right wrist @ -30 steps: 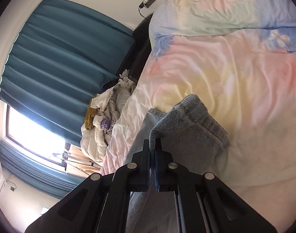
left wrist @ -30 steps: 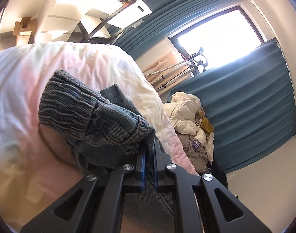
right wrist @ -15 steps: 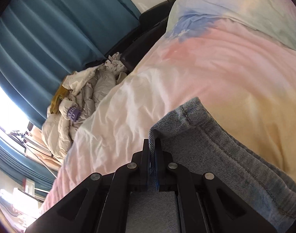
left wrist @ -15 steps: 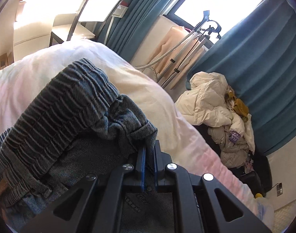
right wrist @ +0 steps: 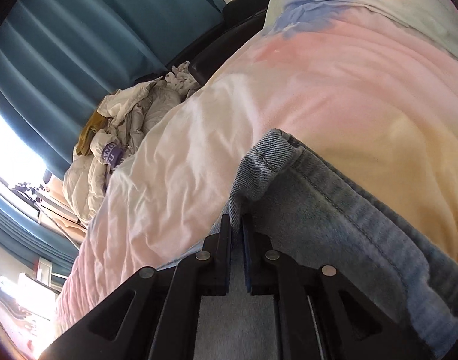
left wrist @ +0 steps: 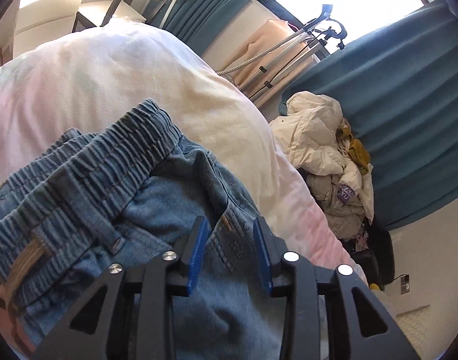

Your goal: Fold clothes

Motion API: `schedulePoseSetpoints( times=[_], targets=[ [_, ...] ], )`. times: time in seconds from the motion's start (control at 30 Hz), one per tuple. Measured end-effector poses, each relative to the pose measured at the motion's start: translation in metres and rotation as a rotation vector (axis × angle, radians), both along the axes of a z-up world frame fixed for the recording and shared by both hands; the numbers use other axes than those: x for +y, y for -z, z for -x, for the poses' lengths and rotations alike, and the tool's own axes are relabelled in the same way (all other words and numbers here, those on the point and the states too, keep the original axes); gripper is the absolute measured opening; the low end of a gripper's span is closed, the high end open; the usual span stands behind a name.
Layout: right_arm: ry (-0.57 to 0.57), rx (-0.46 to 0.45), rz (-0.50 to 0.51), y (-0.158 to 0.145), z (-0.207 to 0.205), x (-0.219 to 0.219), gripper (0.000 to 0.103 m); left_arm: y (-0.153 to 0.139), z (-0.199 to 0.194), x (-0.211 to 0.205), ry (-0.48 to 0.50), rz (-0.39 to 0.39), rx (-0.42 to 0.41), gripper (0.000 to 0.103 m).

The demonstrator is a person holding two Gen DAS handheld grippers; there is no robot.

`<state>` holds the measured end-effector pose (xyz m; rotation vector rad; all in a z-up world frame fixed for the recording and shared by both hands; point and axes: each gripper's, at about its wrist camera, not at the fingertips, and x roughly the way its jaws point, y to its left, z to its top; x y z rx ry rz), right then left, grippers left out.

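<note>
One pair of jeans (left wrist: 174,198) lies on one bed (left wrist: 114,69); two tools (left wrist: 230,225) (right wrist: 236,222); one heap of pale clothes (left wrist: 322,150) at far right.

1. The jeans (left wrist: 174,198) are blue denim cloth with a visible twill weave, faded pale in patches; their elastic waistband (left wrist: 87,177) is ribbed and puckered, with orange-brown stitching.
2. The trouser hem (right wrist: 277,150) in the right view is rolled denim, coarse, with a stitched seam.
3. The bedcover (right wrist: 364,84) is soft matt cloth, lightly creased, dyed in pale pink, yellow and blue.
4. The left gripper (left wrist: 230,240) has matt black plastic arms, ridged blue pads (left wrist: 197,249) and shiny round metal screw heads.
5. The right gripper (right wrist: 235,234) is the same matt black plastic.
6. The curtains (left wrist: 409,114) are heavy teal cloth, matt, in deep folds.
7. The heap of cream bedding (left wrist: 322,147) far right looks puffy and faintly glossy.
</note>
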<state>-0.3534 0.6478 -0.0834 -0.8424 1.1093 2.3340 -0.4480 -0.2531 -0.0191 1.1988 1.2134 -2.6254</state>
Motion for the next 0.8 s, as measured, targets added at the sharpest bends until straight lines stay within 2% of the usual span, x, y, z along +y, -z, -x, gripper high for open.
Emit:
schedulePoseSetpoints(
  times=[0.03,0.07,0.17,0.3,0.4,0.43,0.57,0.63,0.73,0.8],
  targets=[
    [-0.004,0.001,-0.008,-0.007,-0.008,-0.003,0.008,-0.003,-0.013,-0.004,-0.004,-0.011,0.006,0.060],
    [-0.011,-0.002,-0.015,-0.013,-0.015,-0.007,0.008,-0.006,-0.026,-0.008,-0.008,-0.020,0.010,0.065],
    [-0.033,0.005,-0.014,-0.032,-0.040,-0.018,0.008,-0.002,-0.069,-0.022,-0.050,-0.057,-0.020,0.065],
    [-0.053,0.012,0.030,-0.039,-0.079,-0.038,0.009,0.021,-0.126,-0.032,-0.110,-0.165,-0.065,0.066],
    [-0.034,0.016,0.111,-0.033,-0.109,-0.045,0.041,0.039,-0.150,-0.030,-0.109,-0.211,-0.098,0.066],
    [-0.022,0.027,0.146,-0.030,-0.121,-0.045,0.044,0.044,-0.155,-0.029,-0.105,-0.224,-0.106,0.066],
    [0.029,0.051,0.320,-0.010,-0.156,-0.040,0.072,0.062,-0.158,-0.023,-0.103,-0.267,-0.080,0.066],
    [0.047,0.053,0.398,0.005,-0.168,-0.037,0.075,0.071,-0.154,-0.020,-0.096,-0.286,-0.073,0.066],
    [0.065,0.047,0.450,0.027,-0.173,-0.028,0.075,0.079,-0.135,-0.013,-0.070,-0.264,-0.062,0.065],
    [0.054,0.071,0.450,0.036,-0.165,-0.023,0.075,0.082,-0.122,-0.009,-0.054,-0.236,-0.046,0.058]
  ],
)
